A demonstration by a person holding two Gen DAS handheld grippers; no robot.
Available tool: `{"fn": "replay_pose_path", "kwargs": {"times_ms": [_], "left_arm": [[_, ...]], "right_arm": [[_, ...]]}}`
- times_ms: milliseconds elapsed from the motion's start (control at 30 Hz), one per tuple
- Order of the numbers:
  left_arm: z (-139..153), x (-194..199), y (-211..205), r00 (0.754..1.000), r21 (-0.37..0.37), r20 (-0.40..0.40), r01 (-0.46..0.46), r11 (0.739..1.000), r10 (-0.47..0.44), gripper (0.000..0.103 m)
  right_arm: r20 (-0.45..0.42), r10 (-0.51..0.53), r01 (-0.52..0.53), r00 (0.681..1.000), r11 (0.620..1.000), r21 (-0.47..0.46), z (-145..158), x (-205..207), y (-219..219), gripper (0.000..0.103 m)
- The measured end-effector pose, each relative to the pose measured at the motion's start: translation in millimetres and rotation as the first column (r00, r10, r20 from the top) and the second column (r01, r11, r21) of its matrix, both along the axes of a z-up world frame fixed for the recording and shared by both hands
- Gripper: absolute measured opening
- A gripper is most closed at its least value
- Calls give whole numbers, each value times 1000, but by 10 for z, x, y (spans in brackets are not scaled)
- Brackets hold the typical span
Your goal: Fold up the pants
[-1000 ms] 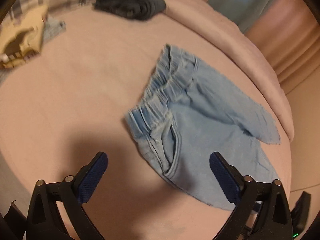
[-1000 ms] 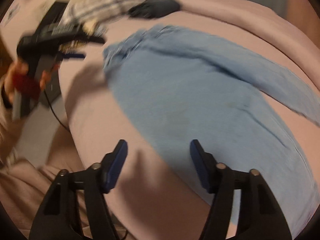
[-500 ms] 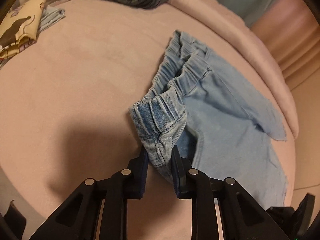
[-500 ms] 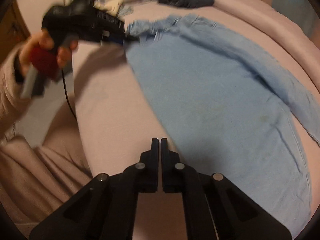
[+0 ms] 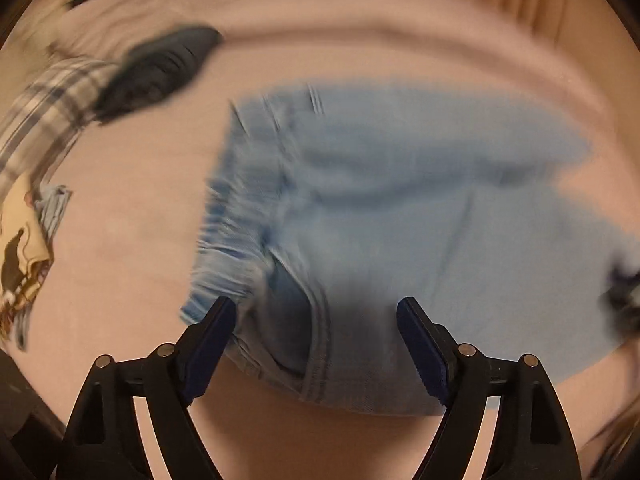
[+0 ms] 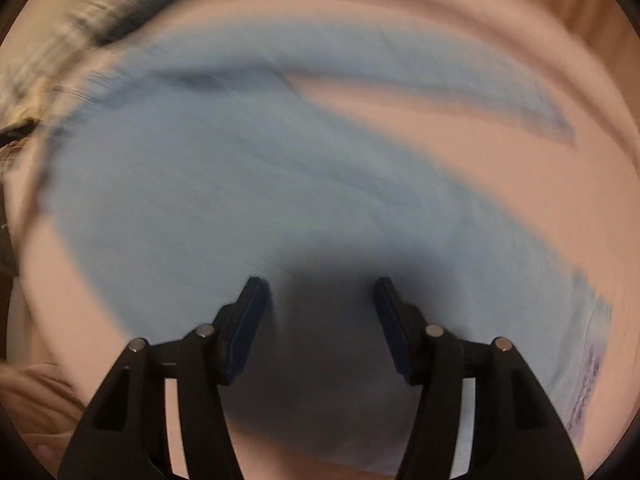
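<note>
Light blue denim pants (image 5: 400,208) lie spread on the pink bed, waistband to the left in the left wrist view, both views blurred. My left gripper (image 5: 316,316) is open and empty, hovering over the waistband corner and pocket. The pants (image 6: 240,184) fill the right wrist view, legs running to the right. My right gripper (image 6: 318,296) is open and empty just above the near leg.
A dark folded garment (image 5: 160,64) and a plaid cloth (image 5: 44,108) lie at the back left of the pink bed (image 5: 120,208). A cream printed cloth (image 5: 20,256) sits at the left edge. The bed's raised far edge (image 5: 400,16) runs behind the pants.
Both grippers were shut half a second ago, the left on the waistband; now both are open and the waistband lies on the bed. Both cameras have swung, blurring the views.
</note>
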State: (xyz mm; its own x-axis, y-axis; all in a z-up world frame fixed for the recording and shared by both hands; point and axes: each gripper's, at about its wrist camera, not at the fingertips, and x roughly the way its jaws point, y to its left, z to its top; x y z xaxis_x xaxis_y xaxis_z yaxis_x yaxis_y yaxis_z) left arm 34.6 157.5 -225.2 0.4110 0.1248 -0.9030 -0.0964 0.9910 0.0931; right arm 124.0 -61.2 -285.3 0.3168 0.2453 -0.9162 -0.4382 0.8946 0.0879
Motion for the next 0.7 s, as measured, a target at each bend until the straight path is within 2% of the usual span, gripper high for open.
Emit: {"fn": "replay_pose_path", "kwargs": {"times_ms": [33, 67, 100, 167, 267, 333, 433, 500, 567, 633, 700], "left_arm": [[-74, 27, -31, 999, 34, -31, 19, 999, -18, 83], [-62, 39, -34, 999, 43, -30, 33, 999, -31, 83], [15, 64, 3, 998, 15, -34, 50, 999, -50, 83], [266, 118, 101, 995, -59, 44, 89, 994, -86, 83], [675, 307, 218, 975, -61, 192, 126, 990, -113, 83], [794, 585, 336, 961, -77, 244, 155, 985, -132, 83], [701, 1038, 490, 969, -104, 223, 128, 986, -103, 83], [595, 1404, 583, 975, -152, 192, 143, 978, -113, 83], [494, 1621, 622, 976, -199, 157, 179, 963, -149, 83], [385, 1780, 599, 974, -191, 128, 211, 959, -189, 83], [296, 1926, 586, 969, -157, 87, 241, 958, -230, 83]], "right_arm": [[-23, 24, -24, 999, 1000, -17, 17, -9, 6, 60], [-42, 43, -45, 998, 998, -41, 44, -12, 13, 60], [-62, 45, -48, 997, 998, -48, 79, 8, -10, 59], [-82, 52, -55, 995, 998, -35, 178, 124, 1, 58], [35, 109, -109, 993, 994, 10, 423, 457, 161, 59], [108, 153, -156, 982, 987, 24, 558, 721, 337, 59], [152, 227, -231, 962, 973, 6, 646, 1226, 661, 59], [170, 274, -274, 947, 961, -21, 673, 1491, 865, 59], [156, 315, -318, 936, 948, -6, 716, 1815, 1032, 59], [136, 356, -357, 925, 934, -12, 682, 2079, 1237, 59], [112, 422, -420, 899, 906, -44, 606, 2198, 1322, 59]]}}
